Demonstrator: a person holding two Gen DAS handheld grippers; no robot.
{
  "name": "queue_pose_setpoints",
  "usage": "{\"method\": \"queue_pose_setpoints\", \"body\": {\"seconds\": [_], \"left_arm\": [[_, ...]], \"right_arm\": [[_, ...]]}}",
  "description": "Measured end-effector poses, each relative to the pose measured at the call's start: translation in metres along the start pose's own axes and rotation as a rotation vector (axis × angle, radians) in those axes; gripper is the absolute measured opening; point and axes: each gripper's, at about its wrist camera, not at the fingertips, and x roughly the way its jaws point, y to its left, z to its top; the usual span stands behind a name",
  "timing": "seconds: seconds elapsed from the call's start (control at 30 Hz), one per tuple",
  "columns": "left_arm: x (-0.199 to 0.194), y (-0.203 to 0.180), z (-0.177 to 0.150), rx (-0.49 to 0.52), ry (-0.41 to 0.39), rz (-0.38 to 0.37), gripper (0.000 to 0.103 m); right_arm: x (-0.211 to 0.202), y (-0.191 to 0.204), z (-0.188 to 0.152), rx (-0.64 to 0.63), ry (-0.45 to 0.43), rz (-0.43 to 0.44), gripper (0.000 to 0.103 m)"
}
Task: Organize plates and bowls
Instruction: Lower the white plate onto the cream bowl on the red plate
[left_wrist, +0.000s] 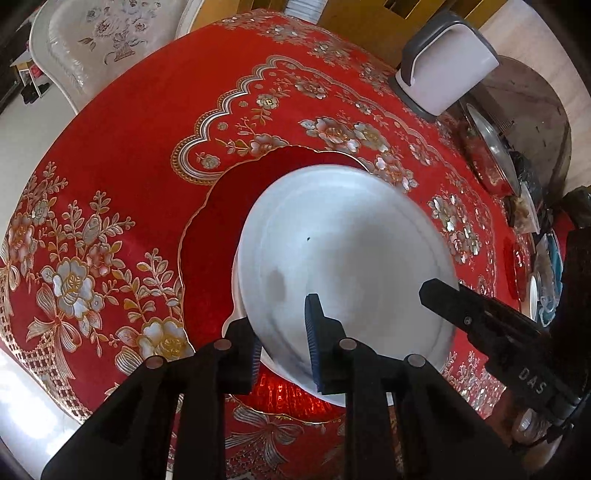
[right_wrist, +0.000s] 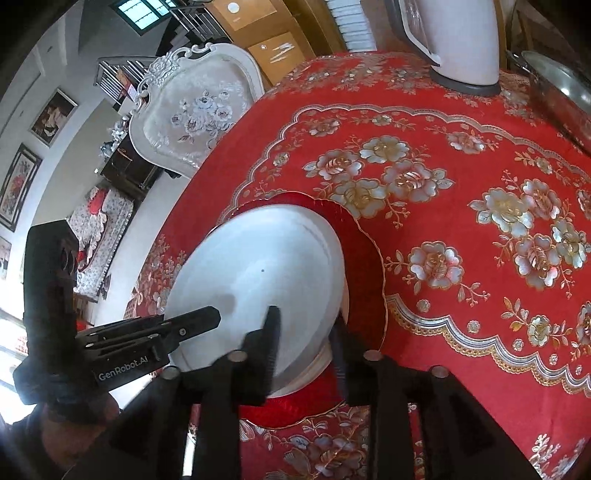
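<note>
In the left wrist view, we see our left hand-held gripper (left_wrist: 282, 339) pinching the near rim of a white plate (left_wrist: 343, 251), one finger under the rim and one on top. The white plate sits over a red plate (left_wrist: 218, 240) with a wavy gold edge, and that one lies on the tabletop (left_wrist: 122, 147), which has a red flowery cloth. Our right hand-held gripper (left_wrist: 439, 291) pokes in over the white plate's right side; we cannot tell if it is open or closed here. A white box (left_wrist: 447, 74) stands far back.

In the right wrist view, our right hand-held gripper (right_wrist: 304, 339) has its fingers on both sides of the white plate's (right_wrist: 258, 266) near edge. The red plate (right_wrist: 365, 266) peeks out beneath. A white chair (right_wrist: 195, 114) stands behind the tabletop (right_wrist: 443, 110).
</note>
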Motion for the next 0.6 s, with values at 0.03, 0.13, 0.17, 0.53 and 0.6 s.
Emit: {"method": "queue_pose_setpoints", "body": {"seconds": [0.03, 0.13, 0.17, 0.53, 0.6], "left_arm": [[-0.001, 0.0, 0.0, -0.001, -0.001, -0.001, 0.02], [-0.002, 0.002, -0.001, -0.009, -0.005, -0.001, 0.021], [-0.003, 0.002, -0.001, -0.011, -0.006, -0.001, 0.021], [-0.01, 0.004, -0.004, -0.023, -0.02, 0.009, 0.021], [-0.012, 0.006, -0.005, -0.03, -0.03, 0.016, 0.021]], "right_arm": [[-0.001, 0.0, 0.0, -0.002, -0.002, -0.002, 0.033], [-0.003, -0.001, 0.0, 0.003, -0.008, -0.004, 0.034], [-0.003, -0.002, 0.0, 0.004, -0.01, -0.006, 0.034], [-0.008, -0.008, -0.006, 0.018, -0.019, -0.014, 0.036], [-0.008, -0.008, -0.006, 0.018, -0.019, -0.013, 0.036]]}}
